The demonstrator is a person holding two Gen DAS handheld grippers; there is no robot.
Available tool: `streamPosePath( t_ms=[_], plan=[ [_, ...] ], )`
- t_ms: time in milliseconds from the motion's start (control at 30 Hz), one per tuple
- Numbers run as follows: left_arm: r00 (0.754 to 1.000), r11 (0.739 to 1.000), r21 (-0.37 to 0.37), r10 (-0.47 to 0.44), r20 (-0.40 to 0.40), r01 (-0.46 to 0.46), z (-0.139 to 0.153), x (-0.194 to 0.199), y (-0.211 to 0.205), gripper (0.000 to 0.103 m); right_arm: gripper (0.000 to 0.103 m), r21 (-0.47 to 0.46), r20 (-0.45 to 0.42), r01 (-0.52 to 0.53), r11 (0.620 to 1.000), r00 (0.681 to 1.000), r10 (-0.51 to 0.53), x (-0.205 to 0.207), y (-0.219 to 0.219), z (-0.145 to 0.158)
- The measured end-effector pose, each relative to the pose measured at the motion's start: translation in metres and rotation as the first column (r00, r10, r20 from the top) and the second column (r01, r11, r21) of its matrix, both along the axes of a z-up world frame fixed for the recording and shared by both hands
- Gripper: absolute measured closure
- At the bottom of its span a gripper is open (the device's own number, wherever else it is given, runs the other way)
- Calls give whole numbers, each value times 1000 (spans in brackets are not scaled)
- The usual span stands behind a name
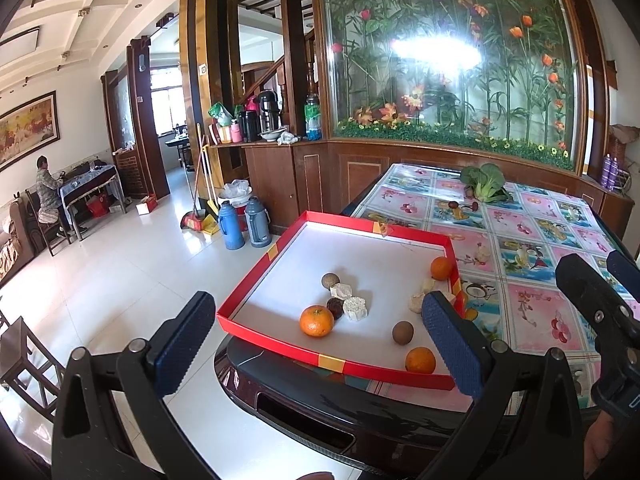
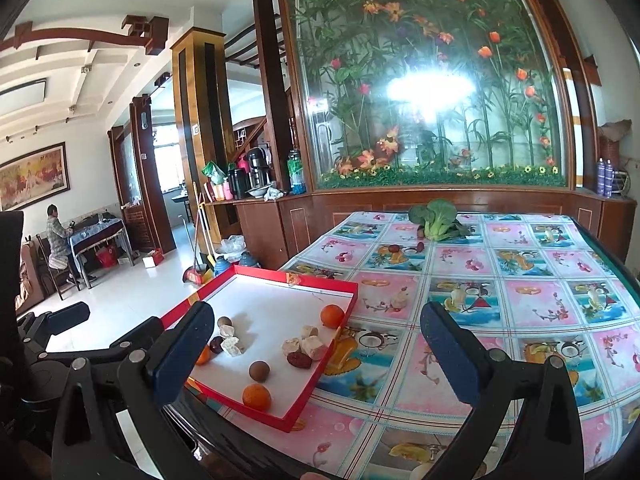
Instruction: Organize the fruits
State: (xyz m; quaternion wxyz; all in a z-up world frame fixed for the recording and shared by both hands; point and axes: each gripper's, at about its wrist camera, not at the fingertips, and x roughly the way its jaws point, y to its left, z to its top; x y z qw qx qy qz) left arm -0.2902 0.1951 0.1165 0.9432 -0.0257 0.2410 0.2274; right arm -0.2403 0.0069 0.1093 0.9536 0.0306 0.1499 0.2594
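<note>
A shallow red tray [image 1: 280, 345] with a white floor sits on the table's near left corner. In it lie three oranges [image 1: 316, 321] [image 1: 420, 360] [image 1: 441, 268], two round brown fruits [image 1: 330, 281] [image 1: 402, 333], a dark red fruit [image 1: 335, 307] and pale pastry cubes [image 1: 355, 308]. My left gripper [image 1: 320, 308] hovers open in front of the tray with nothing between its fingers. The right wrist view shows the same tray [image 2: 240, 406], a red date [image 2: 299, 360] and an orange [image 2: 256, 396]. Above the table beside the tray, my right gripper [image 2: 318, 316] is open and empty.
A floral tablecloth [image 2: 480, 320] covers the table. A green leafy vegetable [image 2: 436, 220] and small dark fruits [image 2: 394, 248] lie at its far side, a pale piece [image 2: 399, 299] near the tray. Thermos flasks [image 1: 234, 226] stand on the tiled floor. A person [image 1: 46, 190] sits far left.
</note>
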Motion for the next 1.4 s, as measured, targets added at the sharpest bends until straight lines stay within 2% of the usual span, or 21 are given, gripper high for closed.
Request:
streamPosePath(
  t_ms=[567, 1067, 1400],
  plan=[
    [998, 1000, -18, -19, -59, 18, -19, 24, 6, 0, 0, -20, -55, 19, 1000, 998, -20, 22, 6, -13],
    [999, 999, -50, -14, -39, 12, -13, 43, 40, 0, 0, -99, 55, -7, 995, 998, 12, 32, 42, 8],
    [1000, 999, -48, 23, -16, -24, -1, 52, 70, 0, 0, -126, 54, -41, 991, 997, 48, 48, 66, 17]
  ],
)
